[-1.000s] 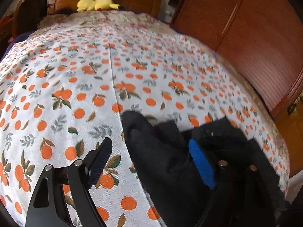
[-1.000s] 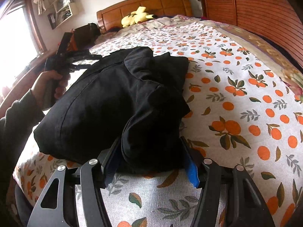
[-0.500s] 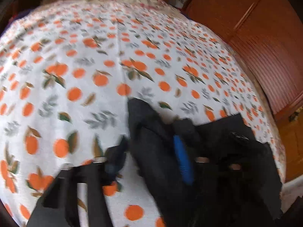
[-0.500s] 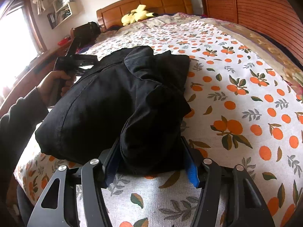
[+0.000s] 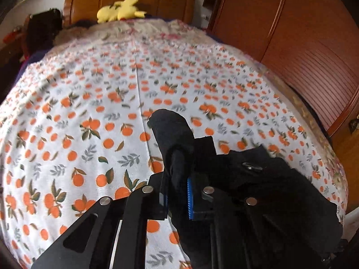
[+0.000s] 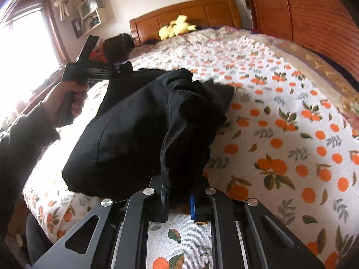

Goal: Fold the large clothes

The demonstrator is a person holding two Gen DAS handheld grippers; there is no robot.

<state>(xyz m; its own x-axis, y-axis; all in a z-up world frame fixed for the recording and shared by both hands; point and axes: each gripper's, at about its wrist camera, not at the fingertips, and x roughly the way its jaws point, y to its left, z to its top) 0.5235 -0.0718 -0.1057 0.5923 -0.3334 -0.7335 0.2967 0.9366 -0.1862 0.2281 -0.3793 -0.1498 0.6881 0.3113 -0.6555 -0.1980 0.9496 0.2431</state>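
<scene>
Both grippers grip the garment [image 6: 139, 134]: left gripper [image 5: 177, 192] and right gripper [image 6: 179, 198] each pinch a bunched black edge, the bulk sagging ahead over the bed [image 6: 291, 134]. Soft, thick and probably heavy; corner holds seem best.

I am counting one black garment [image 6: 139, 132] at the centre of the right wrist frame, two grippers, my left gripper [image 5: 177, 192] and my right gripper [image 6: 179, 198], one yellow plush toy [image 6: 176, 27] at upper centre, one wooden headboard [image 6: 202, 11], and one orange-print bedsheet [image 6: 291, 134] filling the right side.
</scene>
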